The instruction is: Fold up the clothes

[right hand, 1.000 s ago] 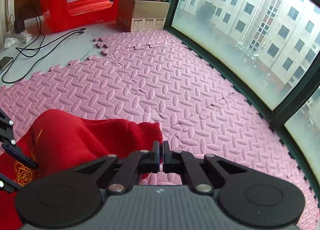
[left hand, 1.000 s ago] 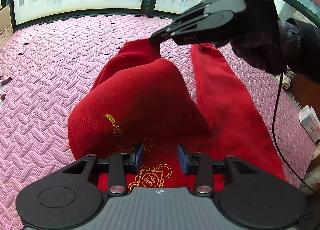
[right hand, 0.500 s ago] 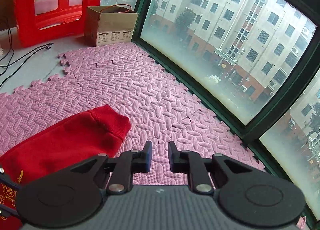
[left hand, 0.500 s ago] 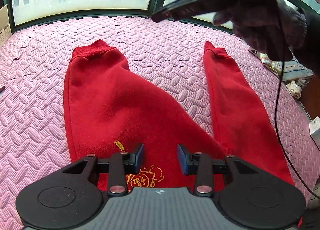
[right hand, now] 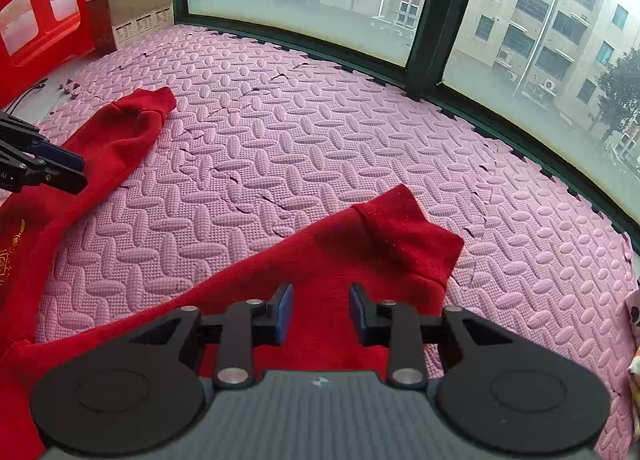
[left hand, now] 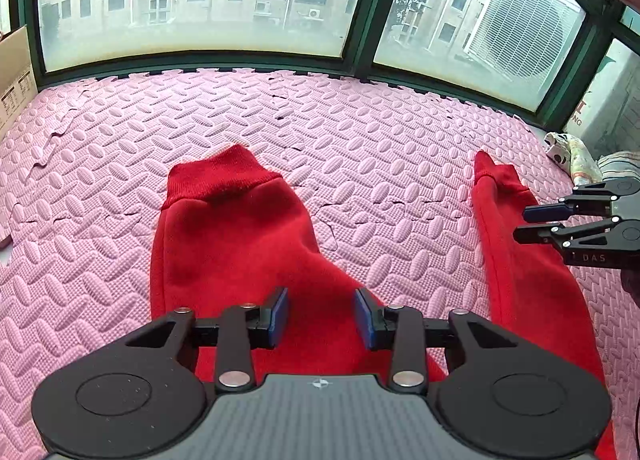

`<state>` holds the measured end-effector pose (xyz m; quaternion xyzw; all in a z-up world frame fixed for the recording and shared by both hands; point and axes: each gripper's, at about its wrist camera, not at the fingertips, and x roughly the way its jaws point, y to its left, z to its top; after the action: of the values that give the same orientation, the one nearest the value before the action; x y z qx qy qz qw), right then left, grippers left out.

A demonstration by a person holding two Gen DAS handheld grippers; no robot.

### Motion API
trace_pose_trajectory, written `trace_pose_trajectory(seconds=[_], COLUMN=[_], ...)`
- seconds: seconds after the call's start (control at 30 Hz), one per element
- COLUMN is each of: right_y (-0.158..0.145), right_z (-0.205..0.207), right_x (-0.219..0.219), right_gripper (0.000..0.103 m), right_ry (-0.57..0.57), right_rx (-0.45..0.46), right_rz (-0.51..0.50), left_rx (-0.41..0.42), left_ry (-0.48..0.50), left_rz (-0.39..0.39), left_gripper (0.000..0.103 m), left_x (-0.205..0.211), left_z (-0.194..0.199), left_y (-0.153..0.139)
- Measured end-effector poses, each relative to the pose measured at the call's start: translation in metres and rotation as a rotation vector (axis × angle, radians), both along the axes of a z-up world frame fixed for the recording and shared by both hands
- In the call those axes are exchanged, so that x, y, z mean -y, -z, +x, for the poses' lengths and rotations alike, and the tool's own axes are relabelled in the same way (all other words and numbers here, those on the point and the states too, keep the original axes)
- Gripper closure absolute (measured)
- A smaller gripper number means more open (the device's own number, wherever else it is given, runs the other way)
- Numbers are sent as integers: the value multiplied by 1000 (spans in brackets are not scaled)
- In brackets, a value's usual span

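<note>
While red trousers [left hand: 224, 244] sprawl on the pink mat [left hand: 360, 132], a cardboard box [right hand: 132, 12] stands well apart.

The left gripper [left hand: 321, 317] points steeply downward, its blue-padded jaws parted with nothing pinched between them. The right gripper [right hand: 320, 313] angles down likewise, its jaws opening, the gap between its pads empty.
</note>
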<state>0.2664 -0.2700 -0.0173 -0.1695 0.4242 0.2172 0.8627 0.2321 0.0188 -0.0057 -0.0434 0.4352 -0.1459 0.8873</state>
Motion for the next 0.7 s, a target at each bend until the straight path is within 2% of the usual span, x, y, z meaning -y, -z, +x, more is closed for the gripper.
trace_pose_trajectory(seconds=[0.13, 0.27, 0.37, 0.47, 0.6, 0.7], right_y=[9, 11, 0, 0, 15, 15], right_z=[17, 29, 29, 35, 48, 49], right_x=[24, 36, 29, 13, -3, -3], right_gripper=[72, 73, 71, 66, 65, 58], right_ry=[89, 151, 106, 56, 41, 53], right_rx=[-2, 27, 77, 62, 47, 52], right_rz=[11, 10, 52, 90, 50, 44], left_rx=[-11, 21, 63, 69, 54, 48], left_ry=[31, -2, -35, -95, -163, -199], left_rz=[9, -14, -24, 6, 52, 64], left_gripper=[63, 62, 62, 62, 62, 63], left_x=[17, 12, -4, -19, -36, -48], left_z=[18, 28, 31, 39, 52, 57], left_y=[10, 6, -5, -5, 6, 14])
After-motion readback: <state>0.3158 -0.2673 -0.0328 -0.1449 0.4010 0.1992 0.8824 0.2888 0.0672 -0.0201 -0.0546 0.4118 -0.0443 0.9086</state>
